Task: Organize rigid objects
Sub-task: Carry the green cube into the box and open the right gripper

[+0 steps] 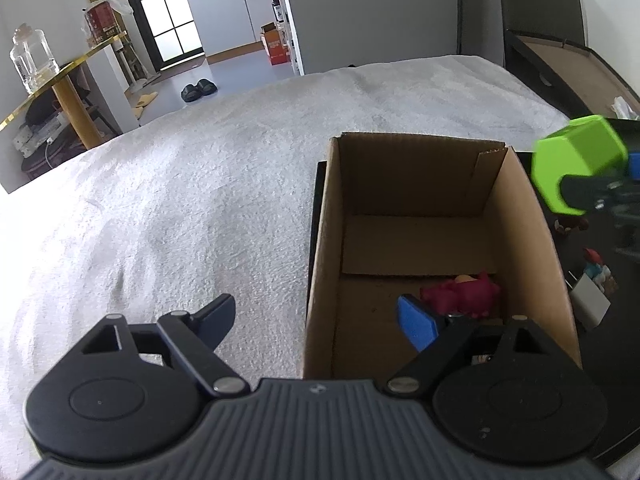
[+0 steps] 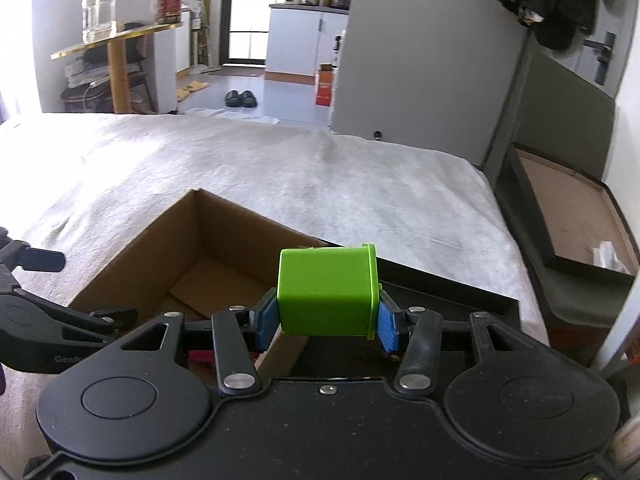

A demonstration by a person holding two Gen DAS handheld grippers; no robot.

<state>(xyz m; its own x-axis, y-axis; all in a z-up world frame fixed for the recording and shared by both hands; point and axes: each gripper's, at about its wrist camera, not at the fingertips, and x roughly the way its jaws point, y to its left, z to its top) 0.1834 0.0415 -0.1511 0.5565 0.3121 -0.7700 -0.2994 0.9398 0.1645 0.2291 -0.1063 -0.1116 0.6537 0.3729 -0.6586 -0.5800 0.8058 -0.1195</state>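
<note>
An open cardboard box stands on a white bed cover; it also shows in the right wrist view. A pink toy figure lies inside it near the front. My right gripper is shut on a green plastic cup, held above the box's right edge; the cup also shows at the right of the left wrist view. My left gripper is open and empty, straddling the box's left wall, one finger outside and one inside.
A black tray right of the box holds small figures and a white block. A dark shallow box stands beyond the bed's right edge. A gold shelf with a glass jar is far left.
</note>
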